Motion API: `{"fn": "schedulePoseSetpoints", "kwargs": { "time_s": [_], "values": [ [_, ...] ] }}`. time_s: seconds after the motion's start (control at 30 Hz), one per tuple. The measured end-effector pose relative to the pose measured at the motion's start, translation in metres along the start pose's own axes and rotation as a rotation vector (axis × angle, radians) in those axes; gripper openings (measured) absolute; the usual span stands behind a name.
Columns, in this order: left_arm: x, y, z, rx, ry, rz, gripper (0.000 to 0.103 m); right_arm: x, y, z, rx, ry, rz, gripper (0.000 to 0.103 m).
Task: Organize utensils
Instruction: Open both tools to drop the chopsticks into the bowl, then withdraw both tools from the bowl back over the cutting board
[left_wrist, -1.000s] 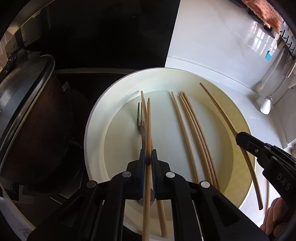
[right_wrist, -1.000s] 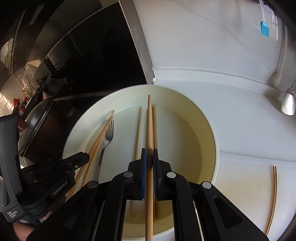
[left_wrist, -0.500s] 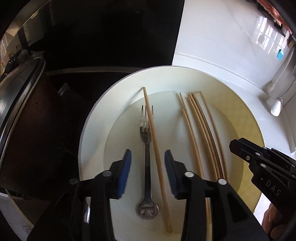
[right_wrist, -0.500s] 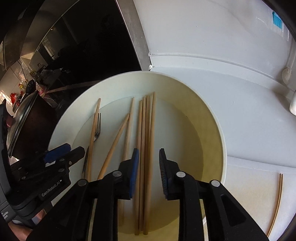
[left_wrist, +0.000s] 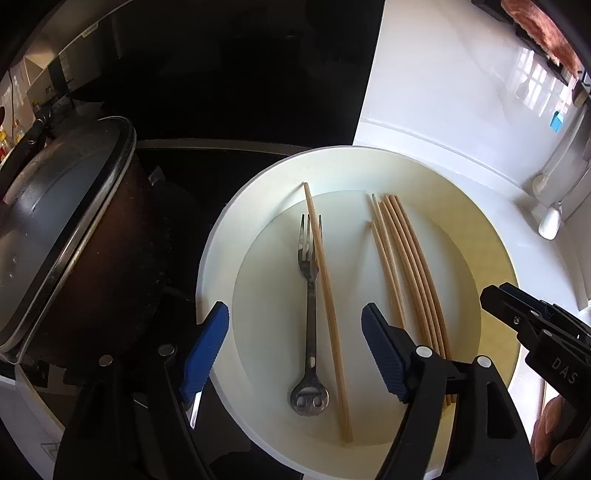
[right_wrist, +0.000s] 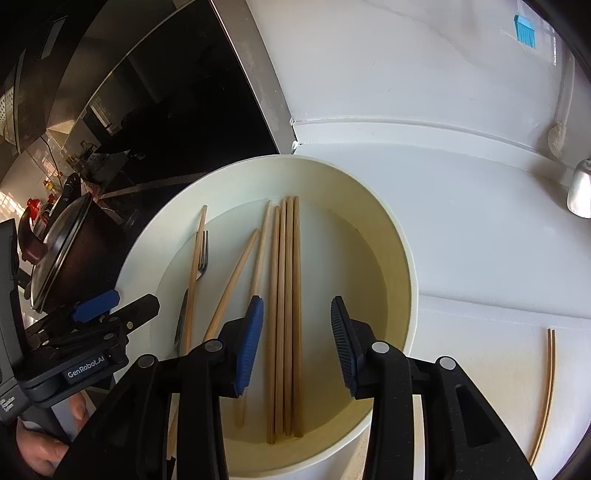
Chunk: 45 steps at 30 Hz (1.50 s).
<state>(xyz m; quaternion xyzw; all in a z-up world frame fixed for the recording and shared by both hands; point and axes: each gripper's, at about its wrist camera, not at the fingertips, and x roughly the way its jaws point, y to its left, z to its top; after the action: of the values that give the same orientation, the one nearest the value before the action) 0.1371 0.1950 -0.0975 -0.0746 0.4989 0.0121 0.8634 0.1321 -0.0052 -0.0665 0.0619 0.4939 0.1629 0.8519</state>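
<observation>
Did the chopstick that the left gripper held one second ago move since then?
Yes. The left gripper let go of it; the chopstick now lies on the white plate, crossing the fork at its tines.

fork (left_wrist: 310, 295): shiny metal | chopsticks (right_wrist: 286, 314): matt wood | bowl (left_wrist: 221, 236): smooth, glossy

A lidded dark pot (left_wrist: 62, 236) sits on the black stovetop (left_wrist: 236, 92), beside the white counter (right_wrist: 461, 229)
</observation>
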Motion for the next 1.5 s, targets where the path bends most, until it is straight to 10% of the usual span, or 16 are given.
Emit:
{"fn": "schedulePoseSetpoints", "kwargs": {
  "time_s": [0.97, 1.5],
  "values": [
    [-0.064, -0.014, -0.022, 0.060, -0.054, -0.104, 0.094, -0.077, -0.014, -0.049, 0.113, -0.091, -0.064, 0.055],
    [-0.085, -0.097, -0.049, 0.210, -0.094, -0.198, 0.096, -0.131, -0.080, -0.124, 0.247, -0.097, -0.211, 0.060]
  ]
}}
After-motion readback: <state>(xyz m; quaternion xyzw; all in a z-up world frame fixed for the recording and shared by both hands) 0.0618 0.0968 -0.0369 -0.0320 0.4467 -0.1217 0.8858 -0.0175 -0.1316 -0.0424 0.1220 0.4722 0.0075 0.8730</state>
